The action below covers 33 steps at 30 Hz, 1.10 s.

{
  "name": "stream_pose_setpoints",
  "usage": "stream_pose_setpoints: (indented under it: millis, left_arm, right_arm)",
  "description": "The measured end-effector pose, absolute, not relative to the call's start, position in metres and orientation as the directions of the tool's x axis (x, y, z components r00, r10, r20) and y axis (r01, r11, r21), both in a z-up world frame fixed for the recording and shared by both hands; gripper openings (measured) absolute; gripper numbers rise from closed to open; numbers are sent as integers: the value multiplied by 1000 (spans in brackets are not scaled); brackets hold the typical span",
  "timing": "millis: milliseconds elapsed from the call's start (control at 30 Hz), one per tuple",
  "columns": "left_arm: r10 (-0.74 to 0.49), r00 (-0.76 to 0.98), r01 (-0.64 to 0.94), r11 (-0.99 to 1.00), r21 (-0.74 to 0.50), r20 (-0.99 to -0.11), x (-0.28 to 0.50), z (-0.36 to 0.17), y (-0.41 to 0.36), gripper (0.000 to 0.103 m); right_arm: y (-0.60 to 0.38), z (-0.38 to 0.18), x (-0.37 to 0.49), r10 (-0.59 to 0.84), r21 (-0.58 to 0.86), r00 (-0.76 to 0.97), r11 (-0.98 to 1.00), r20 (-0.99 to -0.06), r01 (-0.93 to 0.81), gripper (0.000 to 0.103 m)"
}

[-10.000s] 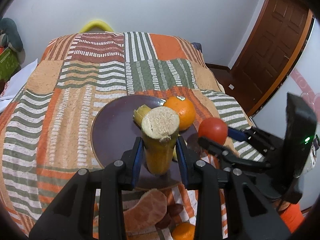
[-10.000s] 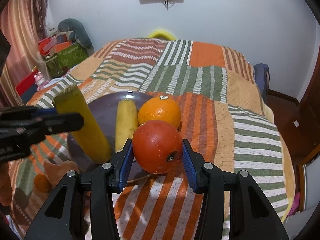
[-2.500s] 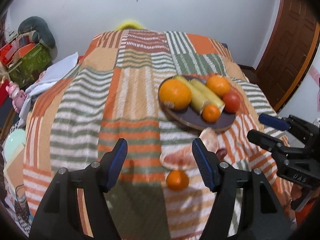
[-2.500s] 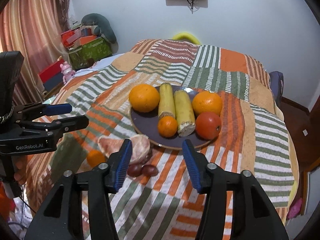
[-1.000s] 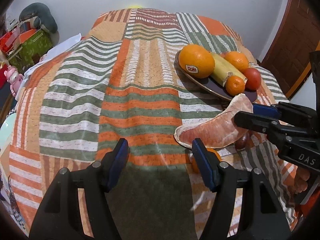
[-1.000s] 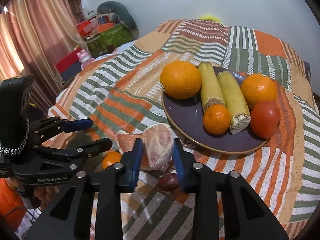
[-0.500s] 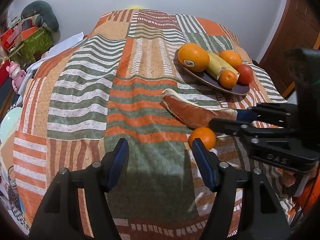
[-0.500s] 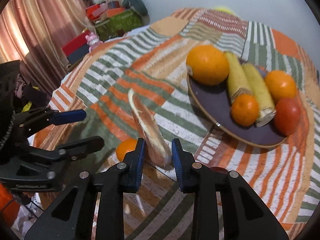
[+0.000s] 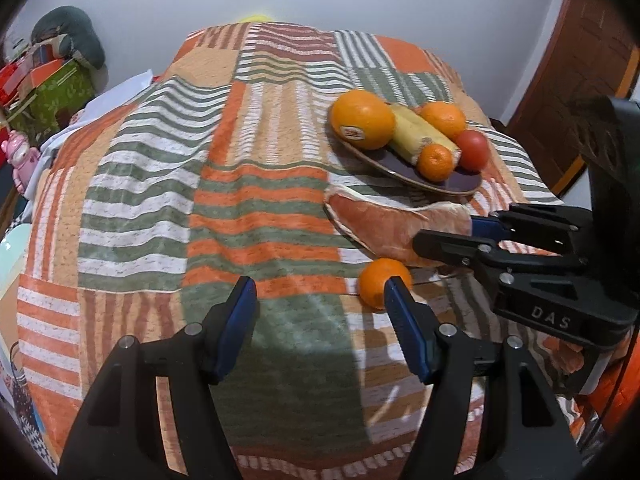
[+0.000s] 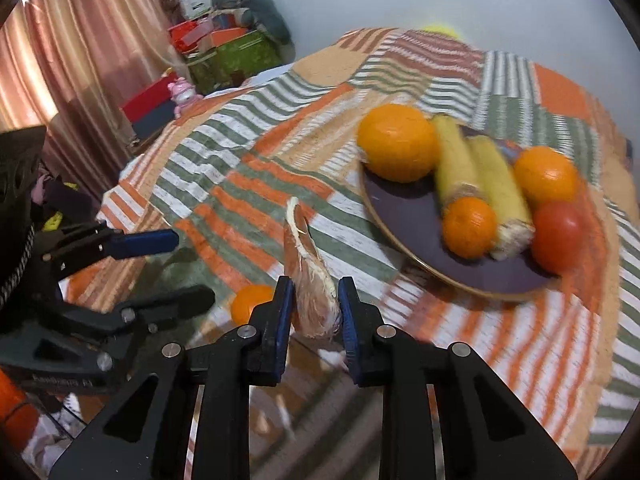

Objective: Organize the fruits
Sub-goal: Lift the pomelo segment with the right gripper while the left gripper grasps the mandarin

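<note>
My right gripper (image 10: 313,300) is shut on a pink peeled pomelo wedge (image 10: 308,272) and holds it just above the quilt; the wedge also shows in the left wrist view (image 9: 384,224). A small orange (image 9: 380,280) lies on the quilt beside my open, empty left gripper (image 9: 320,312), close to its right finger. A dark purple plate (image 10: 404,208) holds a large orange (image 10: 396,144), two yellow banana pieces (image 10: 480,168), another orange (image 10: 546,176), a small orange (image 10: 468,228) and a red tomato (image 10: 558,236).
Everything sits on a bed with a striped patchwork quilt (image 9: 200,184). Boxes, a pink toy and a grey plush (image 10: 248,4) stand to the left of the bed by a curtain. A wooden door (image 9: 580,72) is at the right.
My right gripper closed on the pomelo wedge, lifted it and turned it on edge. Before that both grippers placed fruit on the plate and drew back.
</note>
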State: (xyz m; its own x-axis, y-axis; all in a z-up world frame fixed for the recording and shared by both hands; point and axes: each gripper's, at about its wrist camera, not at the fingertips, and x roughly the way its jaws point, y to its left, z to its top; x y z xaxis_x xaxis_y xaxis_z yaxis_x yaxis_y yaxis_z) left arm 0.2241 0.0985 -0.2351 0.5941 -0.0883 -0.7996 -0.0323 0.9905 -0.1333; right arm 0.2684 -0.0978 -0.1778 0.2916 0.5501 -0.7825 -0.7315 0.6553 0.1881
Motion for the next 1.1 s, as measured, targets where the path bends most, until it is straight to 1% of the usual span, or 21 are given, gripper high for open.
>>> stream_pose_setpoints:
  millis: [100, 200, 300, 367, 433, 500, 533, 567, 633, 933, 1100]
  left_arm:
    - [-123, 582, 8, 989, -146, -804, 226, -237, 85, 67]
    - [-145, 569, 35, 988, -152, -809, 228, -241, 75, 66]
    - [-147, 550, 49, 988, -144, -822, 234, -248, 67, 63]
    - [-142, 539, 49, 989, -137, -831, 239, -253, 64, 55]
    - [-140, 532, 45, 990, -137, -835, 243, -257, 62, 50]
    - [-144, 530, 43, 989, -143, -835, 247, -259, 62, 47]
    - [-144, 531, 44, 989, -143, -835, 248, -260, 61, 45]
    - [-142, 532, 48, 989, -138, -834, 249, -261, 60, 40]
    - [-150, 534, 56, 988, -142, -832, 250, -262, 59, 34]
    - [-153, 550, 42, 987, -156, -821, 229, -251, 67, 34]
    - [-152, 560, 31, 986, -162, -815, 218, -244, 72, 34]
  right_arm:
    - [-115, -175, 261, 532, 172, 309, 673, -789, -719, 20]
    - [-131, -175, 252, 532, 185, 295, 674, -794, -716, 20]
    - [-138, -175, 240, 518, 162, 297, 668, -802, -727, 20]
    - [-138, -177, 235, 510, 155, 288, 661, -810, -734, 20]
    - [-136, -180, 232, 503, 148, 283, 656, -817, -740, 21]
    - [-135, -181, 232, 508, 151, 281, 653, -815, -742, 21]
    - [-135, -181, 233, 512, 157, 279, 653, -812, -741, 21]
    - [-134, -182, 235, 515, 166, 272, 652, -813, -740, 21]
    - [-132, -183, 238, 519, 182, 260, 653, -815, -735, 21]
    - [-120, -189, 238, 501, 171, 264, 665, -824, -727, 25]
    - [-116, -190, 237, 484, 144, 283, 671, -828, -727, 24]
